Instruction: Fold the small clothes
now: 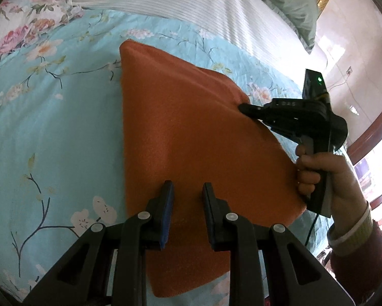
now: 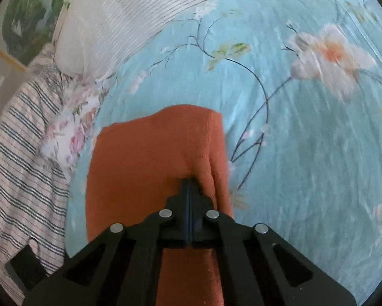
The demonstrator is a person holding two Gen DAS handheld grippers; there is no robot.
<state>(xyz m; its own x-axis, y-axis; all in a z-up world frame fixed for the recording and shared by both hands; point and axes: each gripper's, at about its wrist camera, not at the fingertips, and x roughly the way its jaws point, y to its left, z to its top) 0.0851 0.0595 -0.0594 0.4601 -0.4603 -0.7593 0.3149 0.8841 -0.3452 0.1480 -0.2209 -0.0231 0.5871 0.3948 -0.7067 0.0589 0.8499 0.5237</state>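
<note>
Left wrist view: one fuzzy orange cloth (image 1: 186,132) on floral blue bedding (image 1: 50,127); left gripper (image 1: 187,196) spread above it, right gripper (image 1: 244,108) pinching its edge.

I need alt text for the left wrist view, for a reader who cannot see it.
An orange cloth lies on a light blue floral bedsheet, with the left gripper above its near part, fingers apart. From the right, a hand holds the right gripper at the cloth's edge.
</note>
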